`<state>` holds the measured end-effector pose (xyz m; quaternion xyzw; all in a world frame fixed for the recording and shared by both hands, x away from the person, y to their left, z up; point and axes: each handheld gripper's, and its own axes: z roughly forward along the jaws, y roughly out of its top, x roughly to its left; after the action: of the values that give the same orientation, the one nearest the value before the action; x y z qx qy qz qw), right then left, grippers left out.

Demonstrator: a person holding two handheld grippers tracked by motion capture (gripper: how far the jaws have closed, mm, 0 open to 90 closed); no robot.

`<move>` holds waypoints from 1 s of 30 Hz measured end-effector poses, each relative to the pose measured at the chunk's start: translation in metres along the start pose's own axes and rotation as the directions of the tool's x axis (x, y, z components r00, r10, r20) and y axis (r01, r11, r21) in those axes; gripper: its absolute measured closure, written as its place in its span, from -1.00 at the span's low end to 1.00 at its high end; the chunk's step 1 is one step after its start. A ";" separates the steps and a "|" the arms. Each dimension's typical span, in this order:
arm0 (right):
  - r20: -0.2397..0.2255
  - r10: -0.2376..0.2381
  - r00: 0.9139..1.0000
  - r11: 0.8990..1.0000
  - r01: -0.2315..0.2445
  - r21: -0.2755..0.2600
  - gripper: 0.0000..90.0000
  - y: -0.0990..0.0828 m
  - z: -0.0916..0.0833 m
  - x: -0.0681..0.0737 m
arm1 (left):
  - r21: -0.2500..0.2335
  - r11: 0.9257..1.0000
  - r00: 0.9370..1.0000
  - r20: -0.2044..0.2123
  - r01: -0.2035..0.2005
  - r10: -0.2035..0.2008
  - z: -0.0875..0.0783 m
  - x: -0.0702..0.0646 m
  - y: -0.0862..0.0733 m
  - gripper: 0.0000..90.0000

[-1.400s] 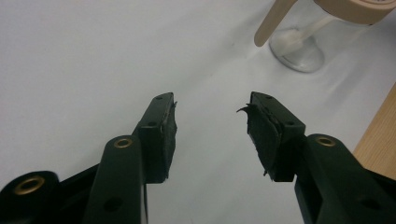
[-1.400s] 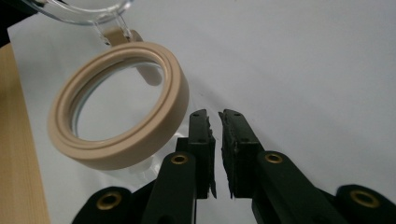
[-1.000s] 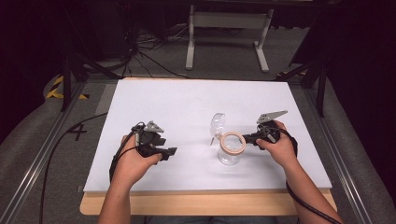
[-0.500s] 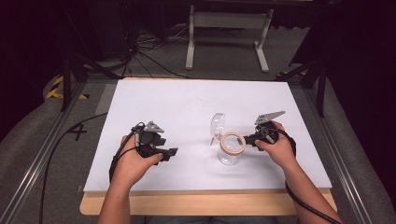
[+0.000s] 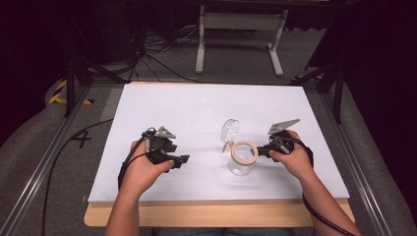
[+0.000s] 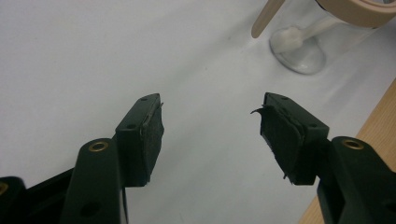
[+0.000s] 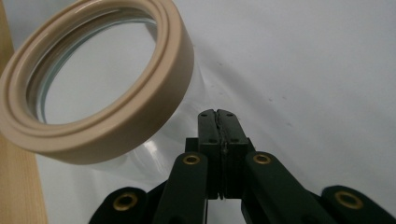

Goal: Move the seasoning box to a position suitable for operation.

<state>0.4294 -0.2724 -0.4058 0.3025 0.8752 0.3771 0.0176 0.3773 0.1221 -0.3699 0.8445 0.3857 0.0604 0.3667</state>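
A clear glass jar (image 5: 243, 166) with a beige ring (image 5: 245, 153) around its mouth stands upright on the white sheet, right of centre. My right gripper (image 5: 259, 151) is shut with nothing in it, its tips right beside the jar's wall just under the ring (image 7: 93, 79). In the right gripper view the shut gripper (image 7: 218, 116) points past the jar's clear wall (image 7: 154, 149). My left gripper (image 5: 184, 159) rests on the sheet to the jar's left, open and empty. Its view has the open gripper (image 6: 210, 126) aimed toward the jar's base (image 6: 299, 51).
A clear round glass piece (image 5: 229, 130) with a small wooden stick (image 5: 225, 146) lies just behind the jar. The white sheet (image 5: 196, 113) covers the wooden table, whose front edge (image 5: 216, 214) shows near the person. A metal stand (image 5: 239, 22) and cables lie on the floor beyond.
My right gripper has edged slightly left toward the jar. The left gripper and the jar have stayed put.
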 end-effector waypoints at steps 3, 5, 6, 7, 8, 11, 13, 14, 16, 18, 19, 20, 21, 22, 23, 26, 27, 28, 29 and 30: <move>-0.008 -0.008 1.000 1.000 0.008 0.009 1.00 -0.001 -0.002 0.005 | 0.000 1.000 1.000 0.003 -0.004 0.004 0.003 -0.001 0.003 -0.12; -0.015 -0.012 1.000 1.000 0.013 0.012 1.00 -0.002 -0.004 0.008 | 0.002 1.000 1.000 0.009 -0.007 0.007 0.004 -0.001 0.005 -0.12; -0.023 -0.013 1.000 1.000 0.013 0.012 1.00 -0.002 -0.005 0.010 | 0.002 1.000 1.000 0.005 -0.018 0.018 0.004 -0.001 0.007 -0.12; -0.020 -0.017 1.000 1.000 0.017 0.017 1.00 -0.002 -0.005 0.012 | -0.001 1.000 1.000 0.008 -0.015 0.015 0.005 -0.001 0.008 -0.12; -0.021 -0.025 0.999 1.000 0.025 0.016 1.00 -0.003 -0.006 0.015 | -0.002 1.000 1.000 0.009 -0.014 0.014 0.006 -0.001 0.009 -0.12; -0.028 -0.028 0.999 0.999 0.028 0.022 1.00 -0.004 -0.009 0.021 | -0.005 1.000 0.999 0.017 -0.030 0.030 0.008 -0.001 0.013 -0.12; -0.028 -0.030 0.999 0.999 0.031 0.029 1.00 -0.005 -0.010 0.024 | 0.004 0.999 0.999 0.020 -0.034 0.034 0.011 -0.003 0.015 -0.12; -0.023 -0.034 0.999 0.999 0.035 0.036 1.00 -0.005 -0.010 0.027 | -0.004 0.999 0.999 0.023 -0.036 0.036 0.012 -0.003 0.016 -0.12; -0.026 -0.040 0.999 0.998 0.041 0.038 1.00 -0.006 -0.011 0.028 | 0.006 0.999 0.999 0.024 -0.047 0.047 0.013 -0.003 0.017 -0.12; -0.028 -0.038 0.999 0.998 0.039 0.045 1.00 -0.007 -0.011 0.031 | 0.007 0.999 0.998 0.031 -0.047 0.047 0.014 -0.004 0.019 -0.12; -0.026 -0.038 0.999 0.998 0.039 0.046 1.00 -0.008 -0.011 0.032 | -0.001 0.999 0.998 0.033 -0.046 0.046 0.016 -0.004 0.020 -0.12; -0.029 -0.036 0.999 0.998 0.037 0.049 1.00 -0.009 -0.012 0.033 | 0.004 0.998 0.998 0.033 -0.055 0.054 0.016 -0.004 0.021 -0.12; -0.026 -0.037 0.999 0.998 0.038 0.052 1.00 -0.010 -0.011 0.034 | 0.002 0.998 0.998 0.036 -0.056 0.056 0.017 -0.004 0.022 -0.12; -0.025 -0.037 0.999 0.998 0.039 0.057 1.00 -0.011 -0.011 0.034 | 0.005 0.998 0.998 0.035 -0.061 0.061 0.017 -0.005 0.024 -0.12; -0.033 -0.033 0.999 0.998 0.035 0.055 1.00 -0.012 -0.011 0.035 | -0.004 0.998 0.998 0.039 -0.058 0.058 0.018 -0.006 0.025 -0.12; -0.028 -0.030 0.999 0.998 0.032 0.059 1.00 -0.014 -0.011 0.036 | -0.006 0.998 0.997 0.043 -0.060 0.061 0.020 -0.007 0.026 -0.12; -0.027 -0.033 0.999 0.998 0.035 0.060 1.00 -0.015 -0.011 0.037 | -0.002 0.998 0.997 0.046 -0.068 0.068 0.021 -0.007 0.028 -0.12; -0.031 -0.031 0.999 0.998 0.032 0.062 1.00 -0.016 -0.011 0.037 | -0.007 0.998 0.997 0.049 -0.063 0.063 0.022 -0.008 0.028 -0.12; -0.030 -0.032 0.999 0.998 0.033 0.061 1.00 -0.017 -0.010 0.038 | -0.001 0.998 0.997 0.049 -0.065 0.065 0.023 -0.008 0.029 -0.12; -0.027 -0.028 0.999 0.997 0.030 0.065 1.00 -0.017 -0.010 0.038 | -0.002 0.997 0.996 0.050 -0.071 0.071 0.023 -0.008 0.030 -0.12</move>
<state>0.3864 -0.2677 -0.4025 0.2852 0.8915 0.3520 0.0020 0.3991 0.0906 -0.3658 0.8587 0.3463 0.0524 0.3741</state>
